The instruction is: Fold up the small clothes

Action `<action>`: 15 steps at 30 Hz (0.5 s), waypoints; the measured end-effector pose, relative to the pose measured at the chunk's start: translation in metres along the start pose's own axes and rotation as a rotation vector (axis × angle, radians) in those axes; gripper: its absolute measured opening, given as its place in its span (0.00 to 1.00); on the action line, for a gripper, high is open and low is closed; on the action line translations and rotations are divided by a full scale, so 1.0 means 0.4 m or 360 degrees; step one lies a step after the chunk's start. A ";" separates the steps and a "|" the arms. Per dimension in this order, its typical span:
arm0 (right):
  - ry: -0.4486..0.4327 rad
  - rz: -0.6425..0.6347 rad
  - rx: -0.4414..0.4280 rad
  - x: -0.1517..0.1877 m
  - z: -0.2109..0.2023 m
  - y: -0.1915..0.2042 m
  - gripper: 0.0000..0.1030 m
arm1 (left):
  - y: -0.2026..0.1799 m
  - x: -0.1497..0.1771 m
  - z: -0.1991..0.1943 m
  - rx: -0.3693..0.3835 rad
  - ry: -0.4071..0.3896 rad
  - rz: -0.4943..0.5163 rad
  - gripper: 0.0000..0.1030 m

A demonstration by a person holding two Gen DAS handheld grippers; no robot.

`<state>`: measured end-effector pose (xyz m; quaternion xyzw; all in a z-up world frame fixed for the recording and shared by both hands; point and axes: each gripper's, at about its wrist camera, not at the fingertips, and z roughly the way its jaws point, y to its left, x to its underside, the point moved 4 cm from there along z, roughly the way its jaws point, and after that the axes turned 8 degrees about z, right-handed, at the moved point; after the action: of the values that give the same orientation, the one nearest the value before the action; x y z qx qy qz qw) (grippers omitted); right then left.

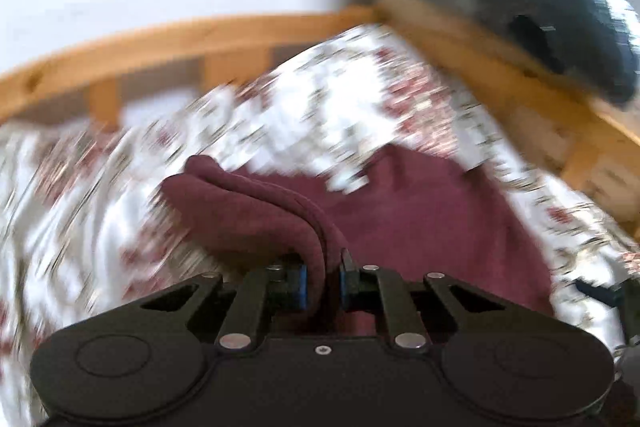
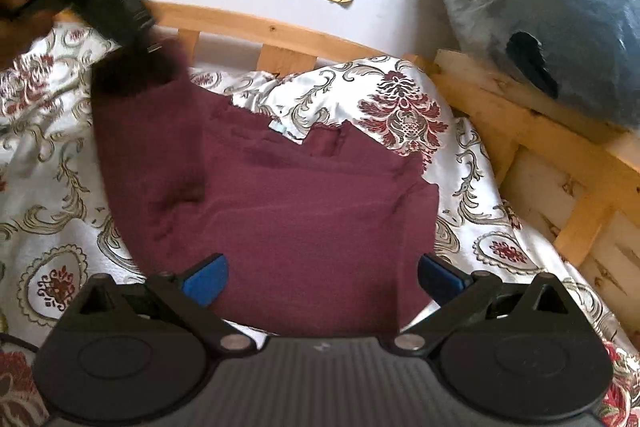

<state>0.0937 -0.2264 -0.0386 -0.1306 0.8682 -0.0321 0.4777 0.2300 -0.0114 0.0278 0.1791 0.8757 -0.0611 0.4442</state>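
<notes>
Left hand-held gripper pinching a raised fold of soft, light maroon knit garment on floral bedspread; right hand-held gripper open above it. Limp, drapes; best grasped at hems.

Both wrist views close, angled down, sharing garment

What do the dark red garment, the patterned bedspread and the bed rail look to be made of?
Garment: a soft matte knit or fleece, probably; it drapes in thick rounded folds and shows no sheen.
Bedspread: a glossy satin-like woven cloth, apparently; it shines white, with scroll and flower motifs in dark red.
Bed rail: pale wood, seemingly unpainted; knots and grain show.
</notes>
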 end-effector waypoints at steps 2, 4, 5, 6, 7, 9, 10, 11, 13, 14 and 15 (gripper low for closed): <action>-0.0001 0.0029 -0.0005 0.005 -0.011 -0.021 1.00 | -0.074 -0.056 0.007 0.0071 -0.0028 0.0107 0.14; 0.0007 0.0050 0.0006 0.013 -0.018 -0.040 1.00 | -0.163 -0.101 0.028 0.0132 -0.0029 0.0256 0.14; 0.0010 0.0062 0.0014 0.017 -0.022 -0.048 1.00 | -0.203 -0.113 0.040 0.0155 -0.0018 0.0326 0.14; 0.0014 0.0072 0.0018 0.022 -0.028 -0.054 1.00 | -0.250 -0.123 0.056 0.0179 -0.0005 0.0401 0.14; 0.0018 0.0080 0.0020 0.028 -0.032 -0.062 1.00 | -0.293 -0.128 0.073 0.0200 0.0009 0.0463 0.14; 0.0028 0.0081 0.0030 0.039 -0.039 -0.073 1.00 | -0.361 -0.124 0.108 0.0235 0.0051 0.0549 0.14; 0.0034 0.0079 0.0036 0.044 -0.042 -0.079 1.00 | -0.393 -0.118 0.133 0.0261 0.0085 0.0575 0.14; 0.0042 0.0077 0.0042 0.050 -0.045 -0.083 1.00 | -0.412 -0.110 0.151 0.0284 0.0112 0.0591 0.14; 0.0058 0.0079 0.0048 0.062 -0.051 -0.091 1.00 | -0.434 -0.093 0.177 0.0305 0.0150 0.0602 0.14; 0.0064 0.0081 0.0050 0.066 -0.054 -0.094 1.00 | -0.444 -0.081 0.182 0.0309 0.0155 0.0602 0.14; 0.0070 0.0084 0.0052 0.070 -0.056 -0.097 1.00 | -0.450 -0.073 0.185 0.0309 0.0154 0.0603 0.15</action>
<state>0.0683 -0.2727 -0.0423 -0.0993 0.8809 -0.0366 0.4613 0.2354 -0.2056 -0.0025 0.3851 0.8368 -0.0519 0.3857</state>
